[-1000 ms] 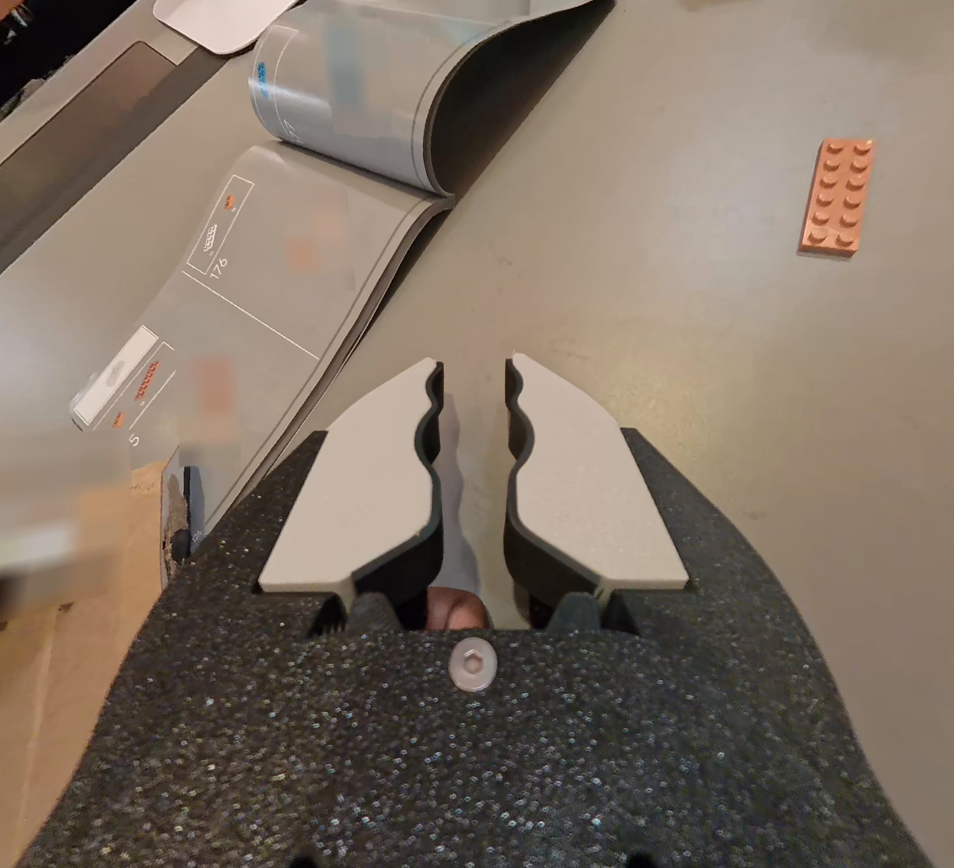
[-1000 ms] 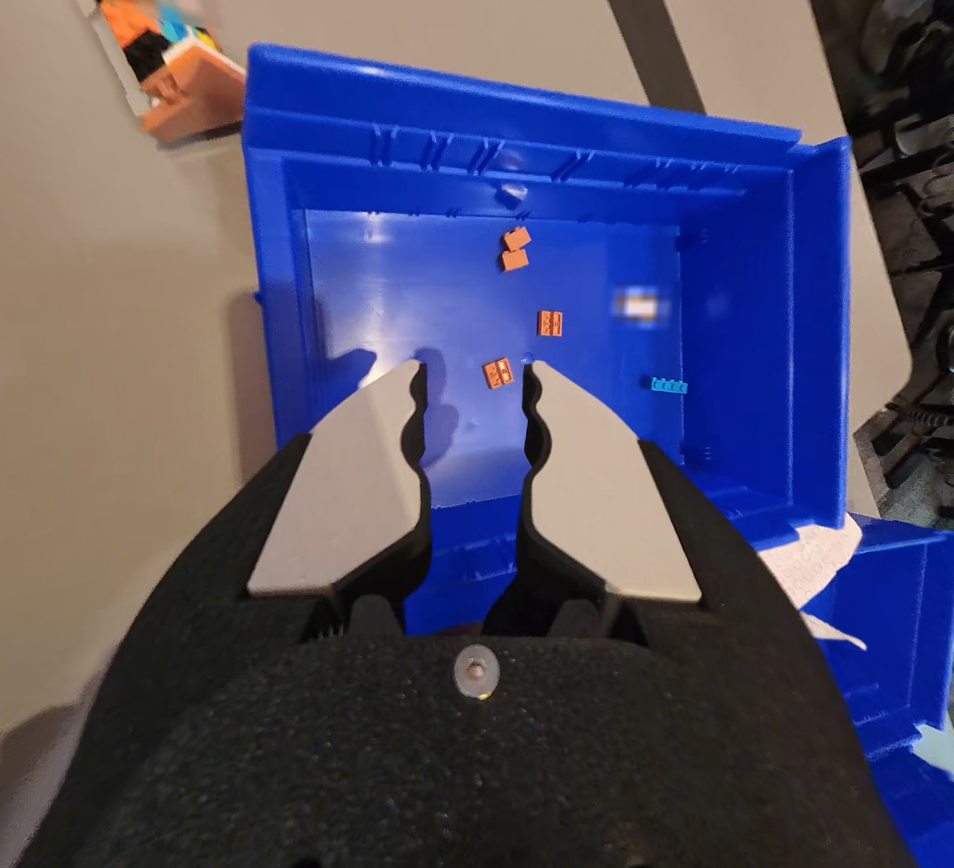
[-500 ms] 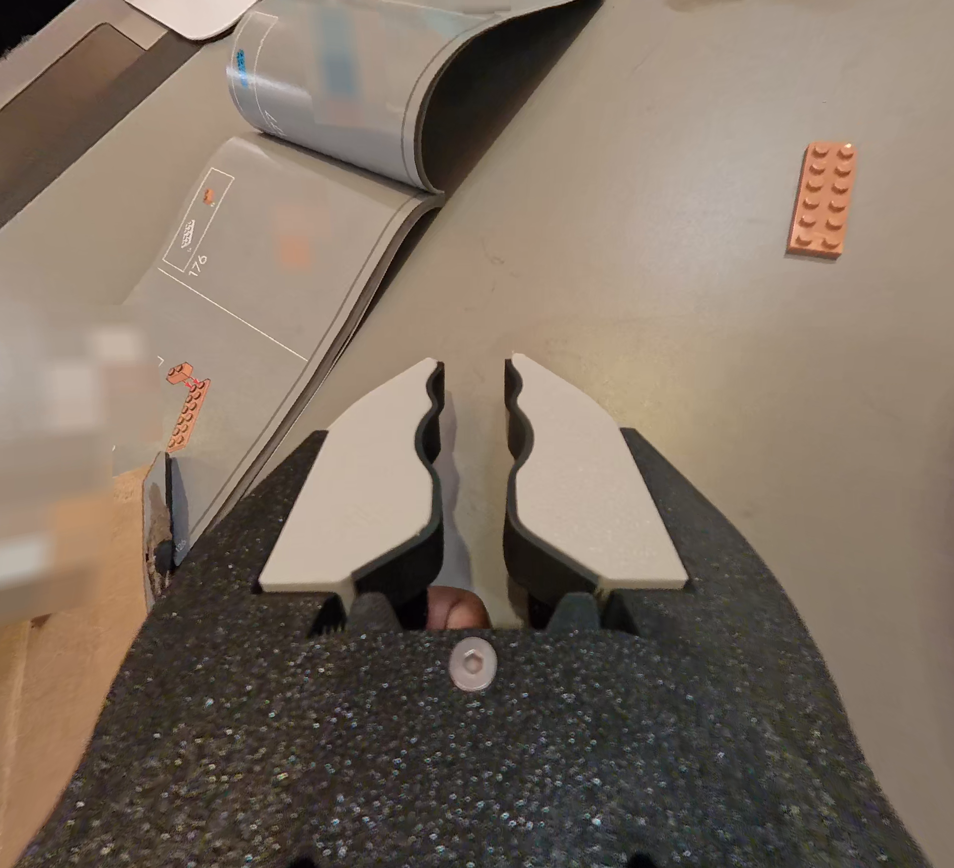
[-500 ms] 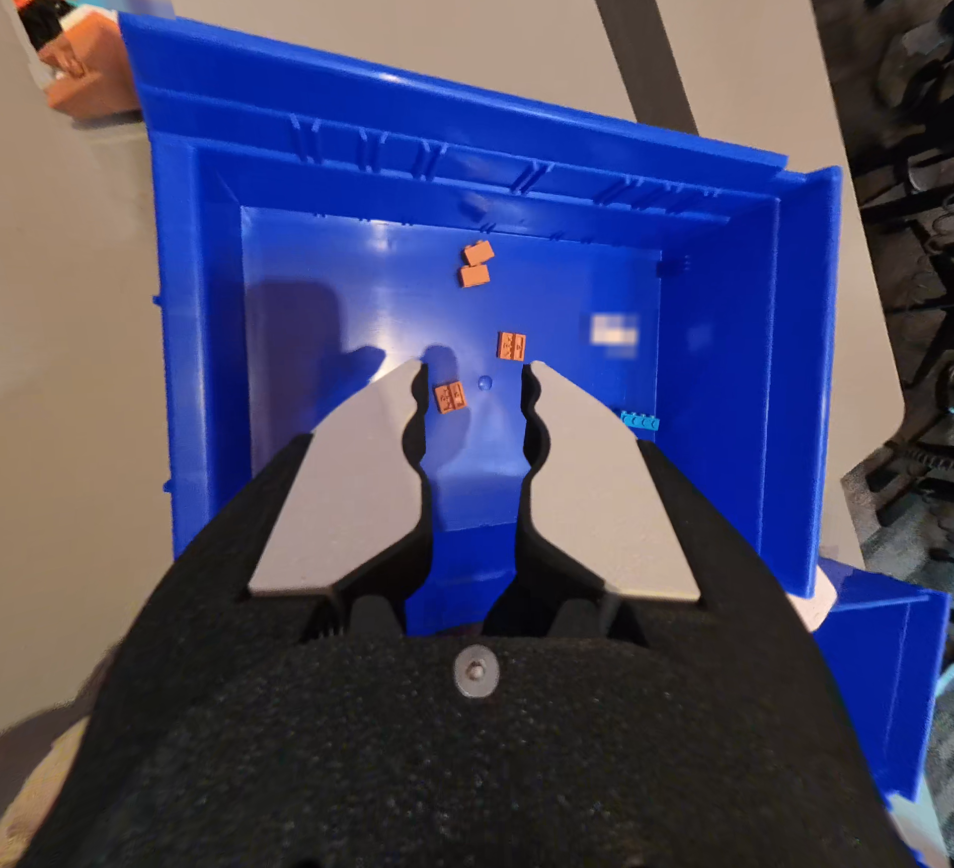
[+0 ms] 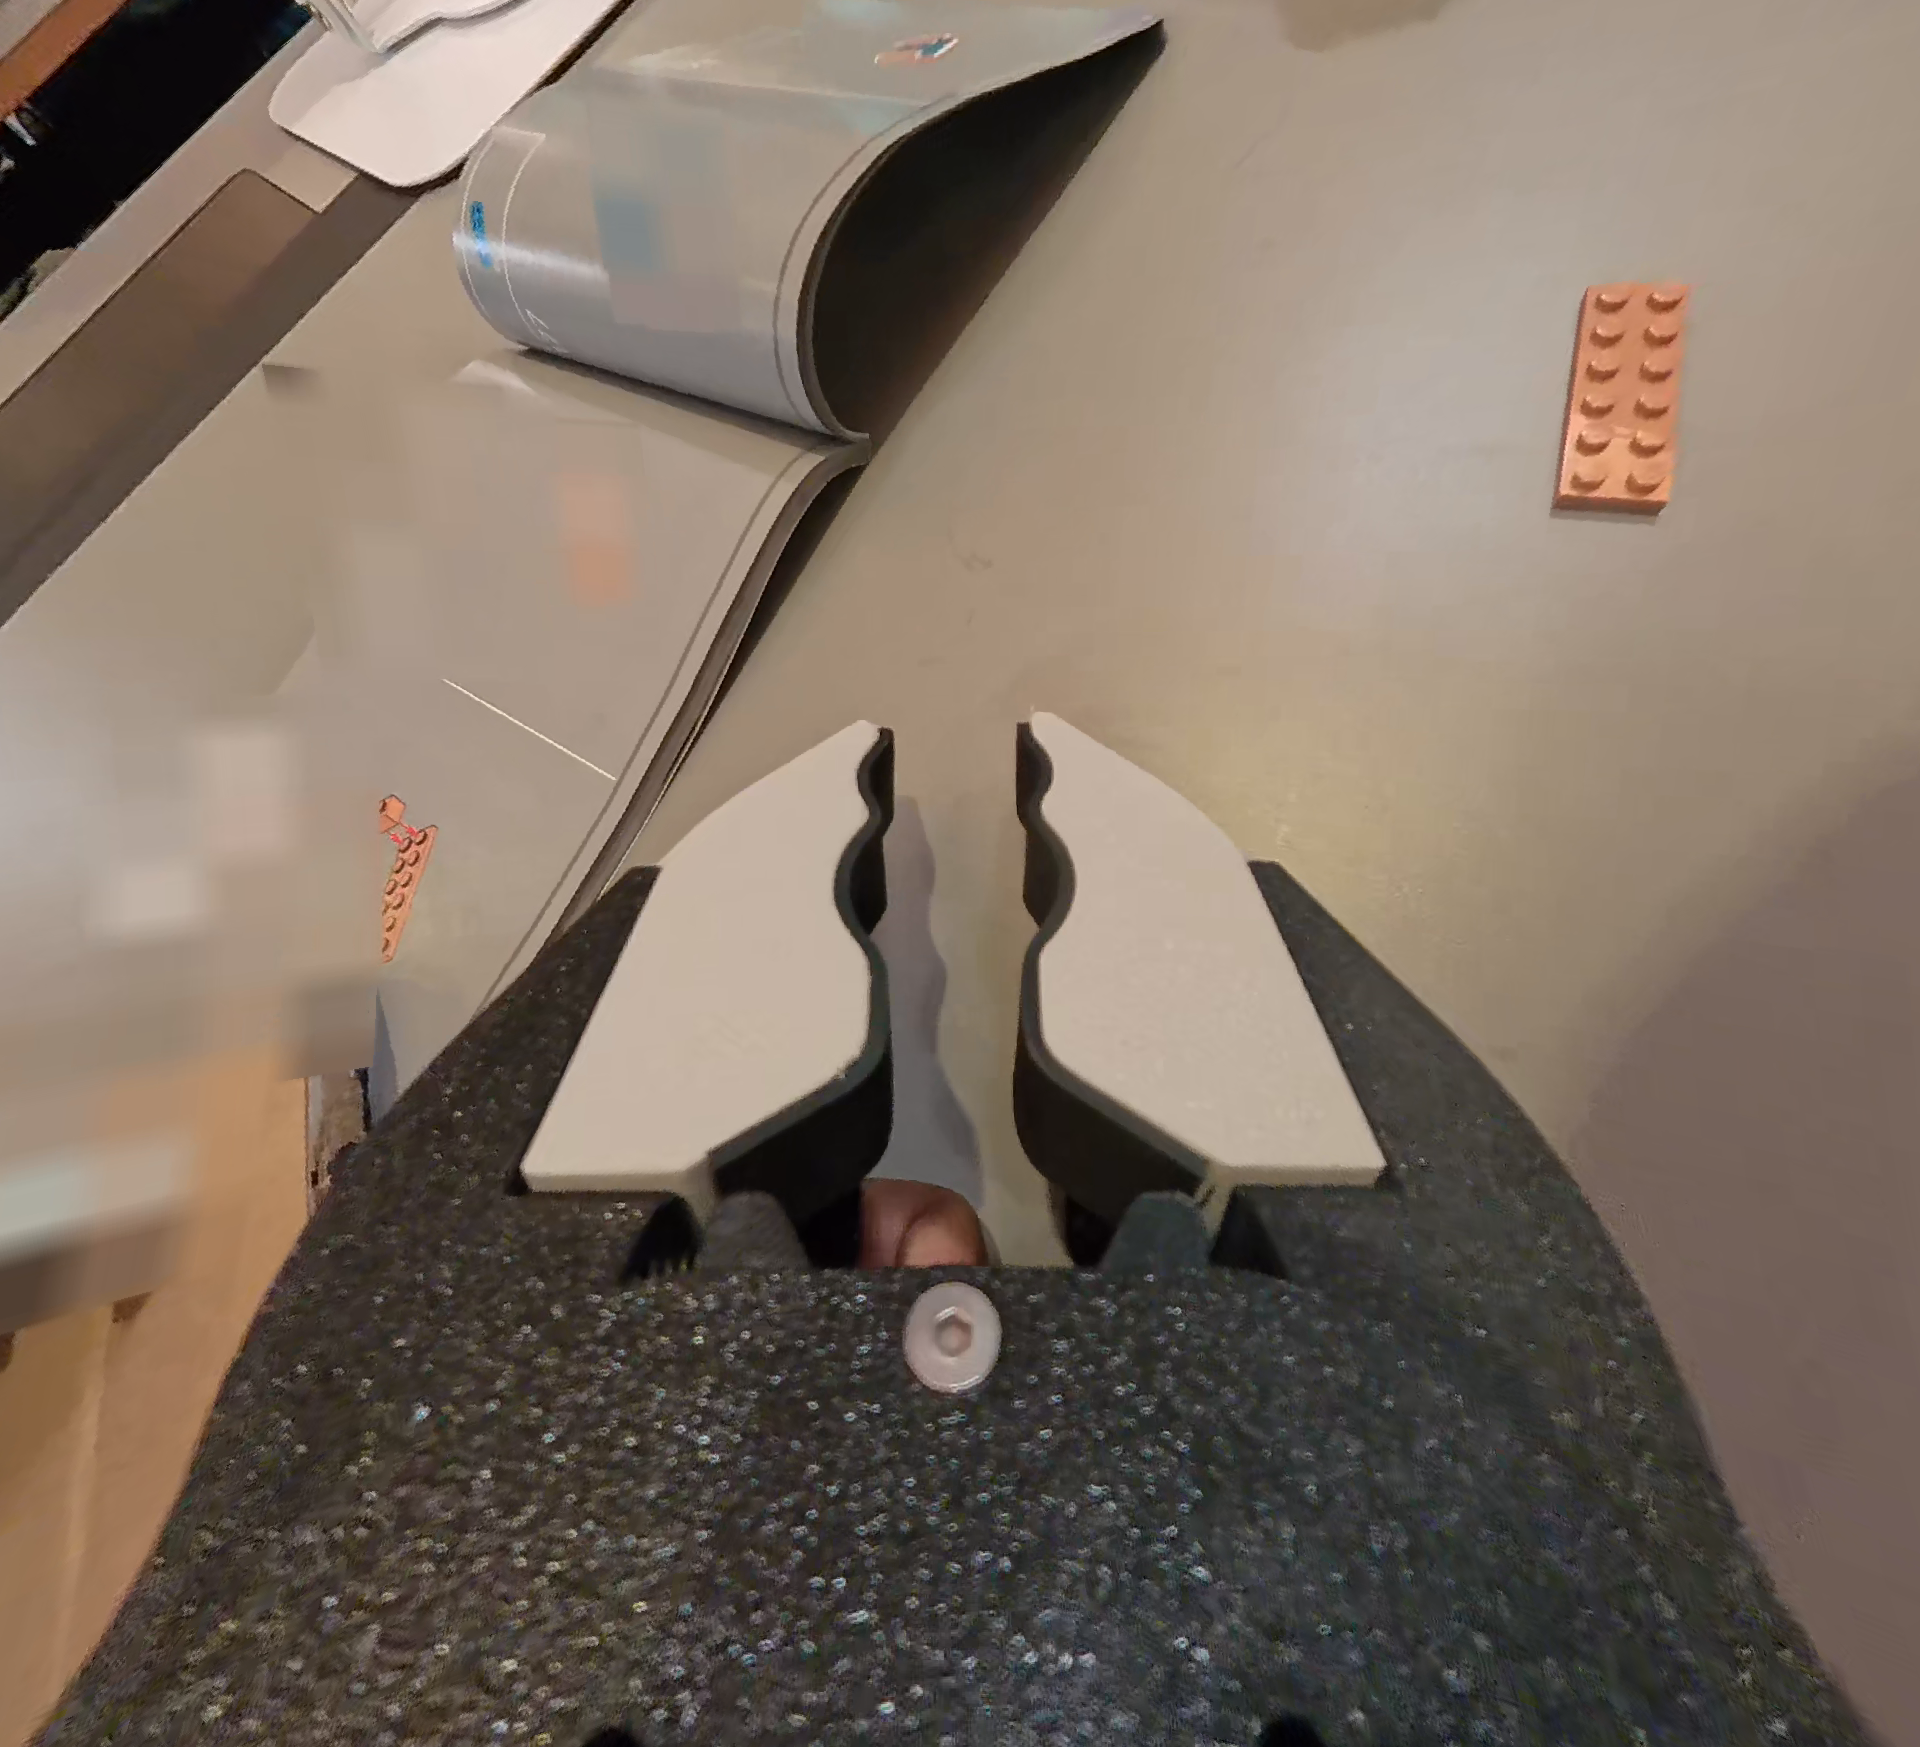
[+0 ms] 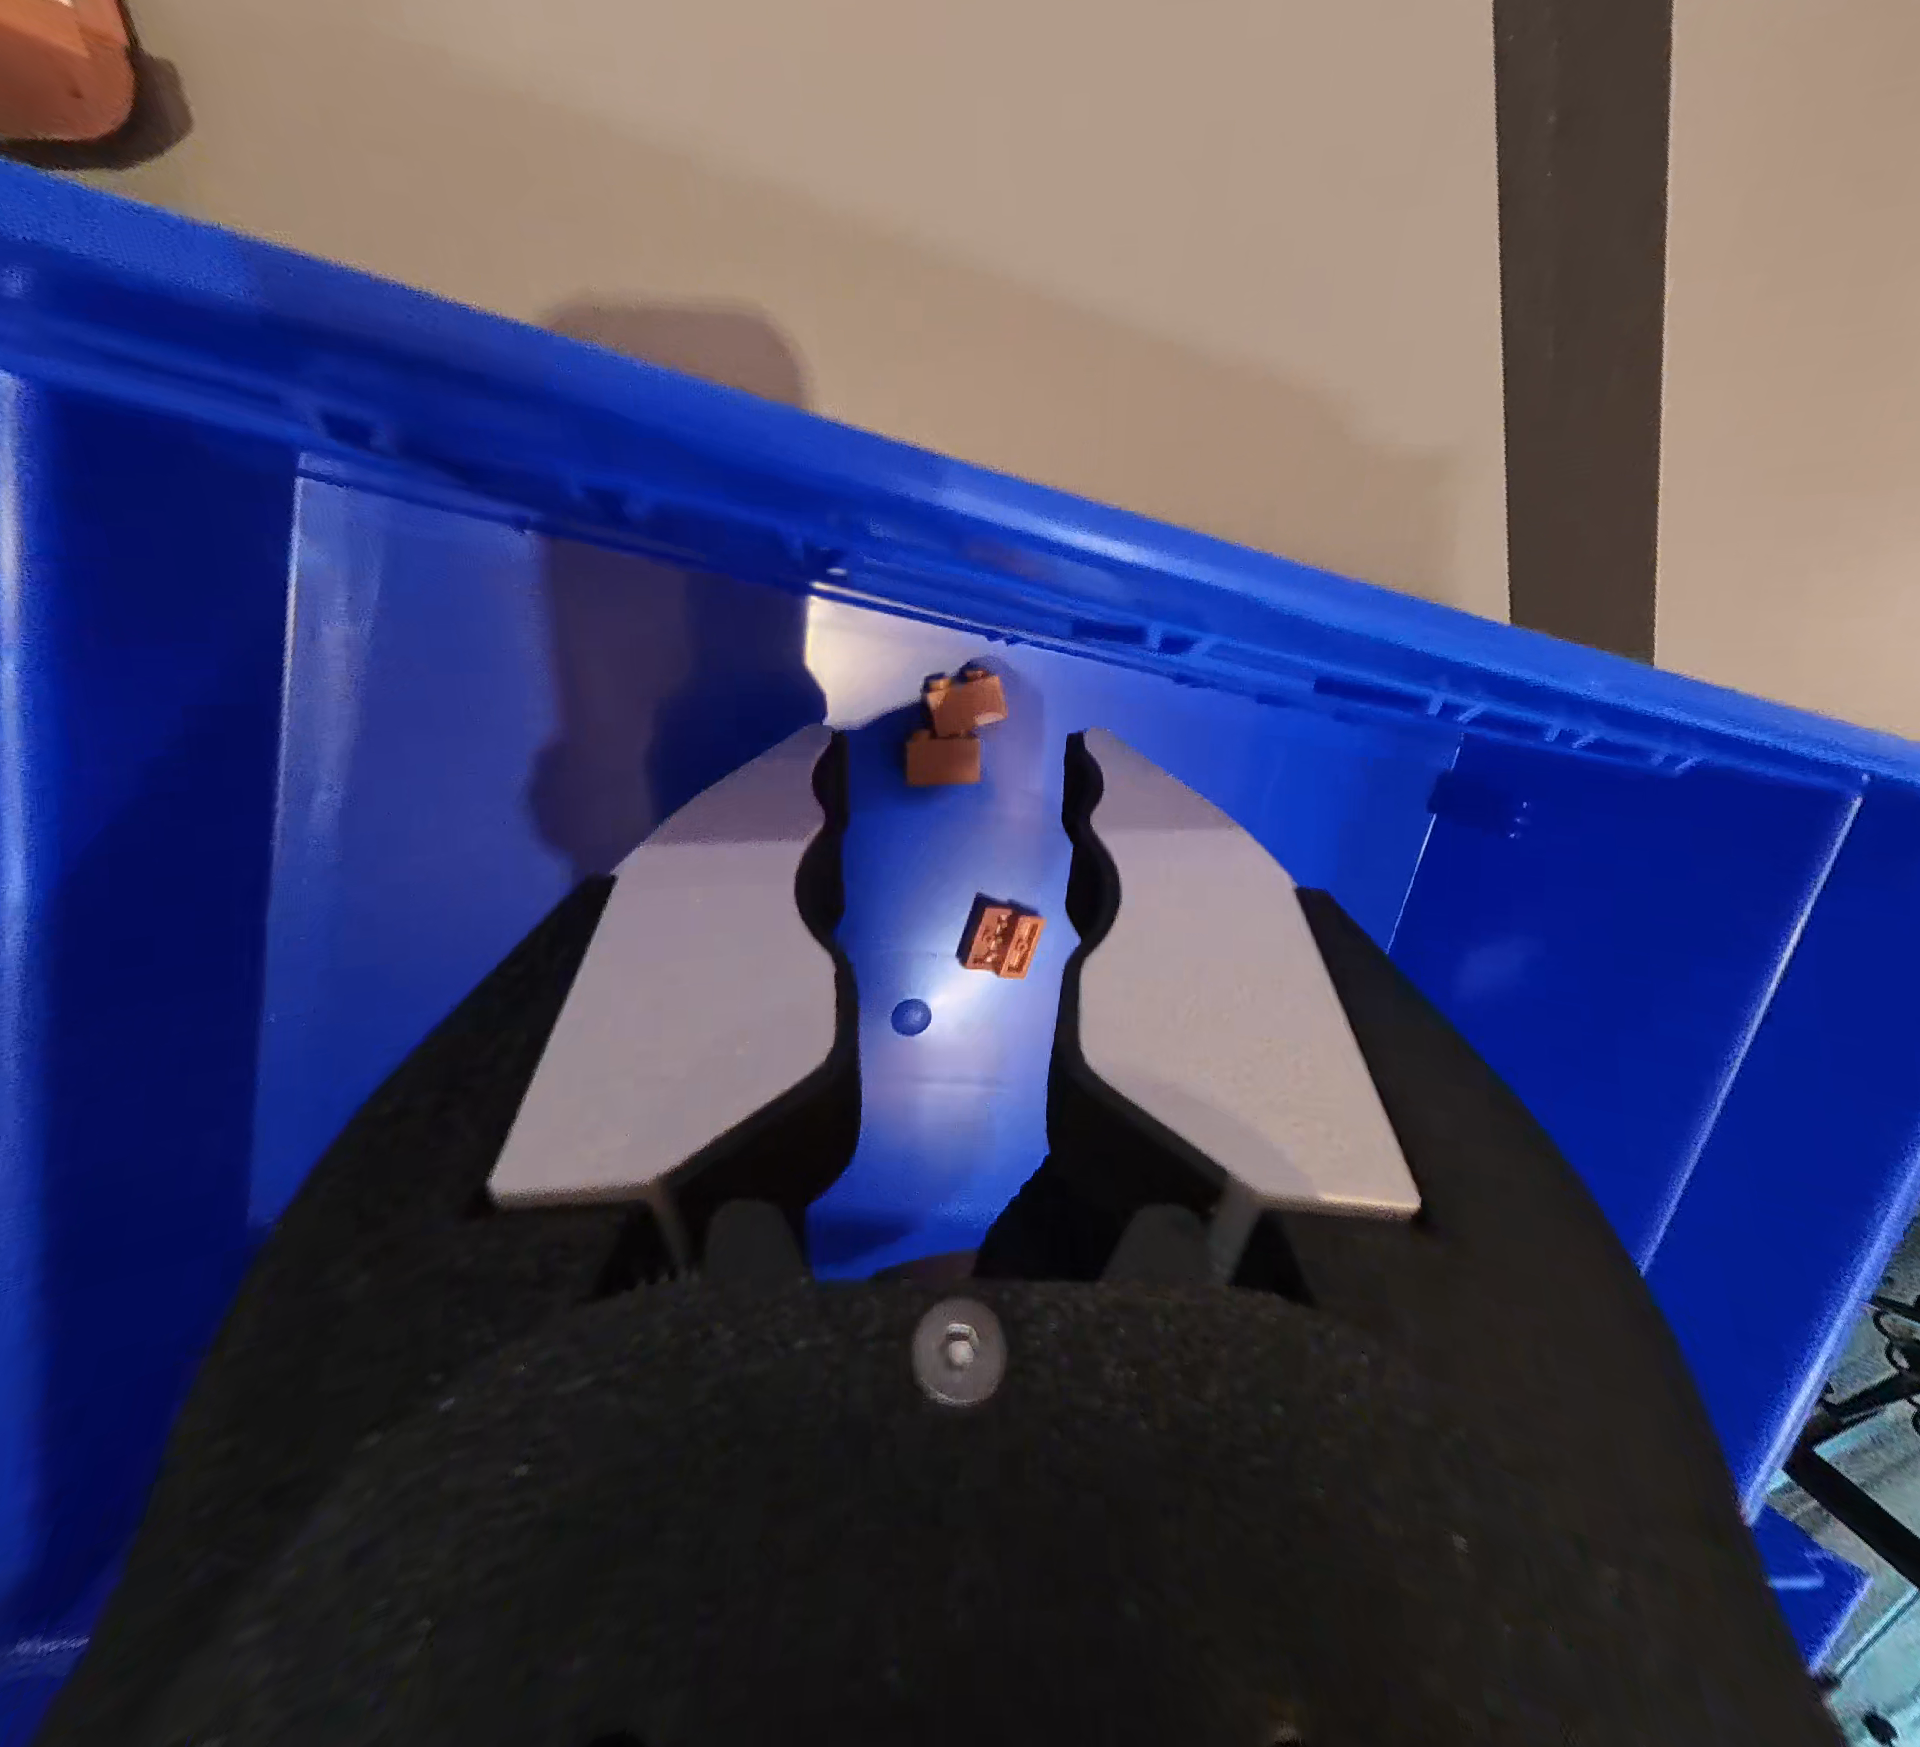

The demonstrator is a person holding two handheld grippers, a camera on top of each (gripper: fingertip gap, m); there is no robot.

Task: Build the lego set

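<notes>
Best lowered straight with right gripper (image 6: 956, 747) fingers parted, empty, bracketing the orange brick (image 6: 1003, 939) toward five o'clock in the blue bin (image 6: 1143, 627).

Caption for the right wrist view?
Open right claw inside blue bin, small orange bricks lying between its fingers.

Warm overhead light, glare on blue bin (image 6: 1143, 601) floor, soft table (image 5: 1299, 658) shadows, motion blur, wide-angle edge distortion.

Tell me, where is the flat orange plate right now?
In the left wrist view, the flat orange plate lies alone on the grey table, far right of the open booklet.
</notes>
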